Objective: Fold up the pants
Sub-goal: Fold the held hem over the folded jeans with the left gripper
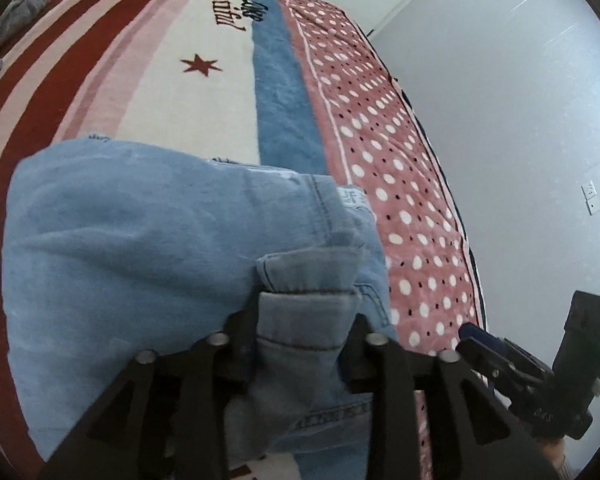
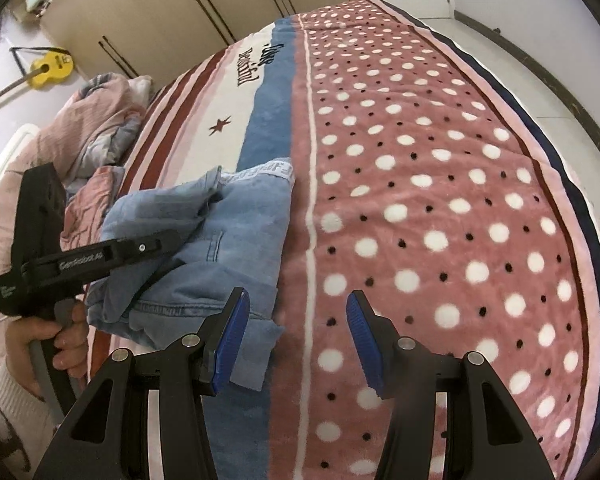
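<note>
The jeans (image 1: 140, 248) are lying bunched on the blanket (image 1: 380, 128). A fold of them is sitting between the left gripper's (image 1: 304, 344) parted jaws. The right gripper (image 2: 296, 336) is hanging spread wide, holding nothing.

Home bedroom: blanketed bed (image 2: 420, 200), wardrobe (image 2: 160, 8).

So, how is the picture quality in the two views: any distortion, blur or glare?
Left wrist view: strong fisheye bending, the blanket edge curves, dark vignette in the corners; the jeans are sharp, lighting soft and even. Right wrist view: same barrel distortion, the wardrobe doors bow; the yellow guitar is slightly soft; no hard glare.
</note>
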Available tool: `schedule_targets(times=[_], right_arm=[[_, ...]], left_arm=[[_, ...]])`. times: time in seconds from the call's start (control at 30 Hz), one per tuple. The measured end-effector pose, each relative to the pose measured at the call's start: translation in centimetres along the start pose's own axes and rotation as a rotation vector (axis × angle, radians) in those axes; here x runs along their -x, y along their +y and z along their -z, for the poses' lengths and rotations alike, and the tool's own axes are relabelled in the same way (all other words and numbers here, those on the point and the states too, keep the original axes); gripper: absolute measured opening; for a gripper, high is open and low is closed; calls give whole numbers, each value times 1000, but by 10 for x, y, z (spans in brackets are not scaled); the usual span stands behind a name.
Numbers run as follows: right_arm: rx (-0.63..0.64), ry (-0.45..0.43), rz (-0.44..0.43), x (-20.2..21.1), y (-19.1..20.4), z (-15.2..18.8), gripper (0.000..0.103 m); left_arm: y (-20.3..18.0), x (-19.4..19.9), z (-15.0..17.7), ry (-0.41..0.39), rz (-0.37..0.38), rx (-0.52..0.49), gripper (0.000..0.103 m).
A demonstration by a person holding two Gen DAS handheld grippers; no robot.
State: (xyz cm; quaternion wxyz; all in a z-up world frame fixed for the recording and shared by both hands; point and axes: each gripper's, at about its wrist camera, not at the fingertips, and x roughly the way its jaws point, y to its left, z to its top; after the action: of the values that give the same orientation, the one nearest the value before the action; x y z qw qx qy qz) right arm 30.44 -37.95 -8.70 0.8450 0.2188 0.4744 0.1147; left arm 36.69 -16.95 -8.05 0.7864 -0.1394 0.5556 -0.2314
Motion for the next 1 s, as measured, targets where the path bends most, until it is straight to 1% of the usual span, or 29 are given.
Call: schedule_targets(times=[0.07,0.17,0.23,0.27,0.3,0.37,0.4,0.5,0.53,0.6,0.63,0.7,0.83,0.9,0.93,0.97,1.0], right_arm=[[5,-10,-3,1,5,-5,47],[3,-30,-15,2,16,-15,47],[6,-51,-23,2,28,-24,48],[10,-60,-27,1,34,-27,51],[15,-67,-36,0,42,-31,52],[38,-68,-59,-8,62,-40,53],[49,-59,-66,-11,69,-42,54],[85,3,-94,-33,95,-50,54],[100,28,-103,-41,104,-50,56],[117,58,-91,-53,116,-48,61],[115,69,-93,-59,122,-48,63],[81,76,-104,-69,127,-48,63],[38,87,-58,-89,134,-54,63],[37,101,-41,-96,136,-55,46],[48,116,-52,-98,138,-56,28],[59,135,-66,-101,141,-54,19],[75,152,-82,-101,143,-51,17]], left_arm=[[-3,6,0,9,2,-23,42],[-3,24,5,10,-2,-47,44],[4,40,7,6,9,-34,45],[9,49,8,5,18,-25,45],[13,58,9,2,22,-19,46],[23,70,12,10,32,-16,51],[28,75,13,12,28,-13,51],[45,89,18,-4,-16,-1,51],[52,94,19,-19,-35,4,51],[65,104,19,-47,-57,22,51],[72,108,19,-59,-69,32,51],[85,113,16,-73,-95,52,51],[101,117,12,-94,-123,61,51],[104,115,11,-92,-118,63,51],[105,113,11,-89,-106,61,51],[104,110,12,-85,-88,60,51],[104,107,13,-76,-65,55,51]])
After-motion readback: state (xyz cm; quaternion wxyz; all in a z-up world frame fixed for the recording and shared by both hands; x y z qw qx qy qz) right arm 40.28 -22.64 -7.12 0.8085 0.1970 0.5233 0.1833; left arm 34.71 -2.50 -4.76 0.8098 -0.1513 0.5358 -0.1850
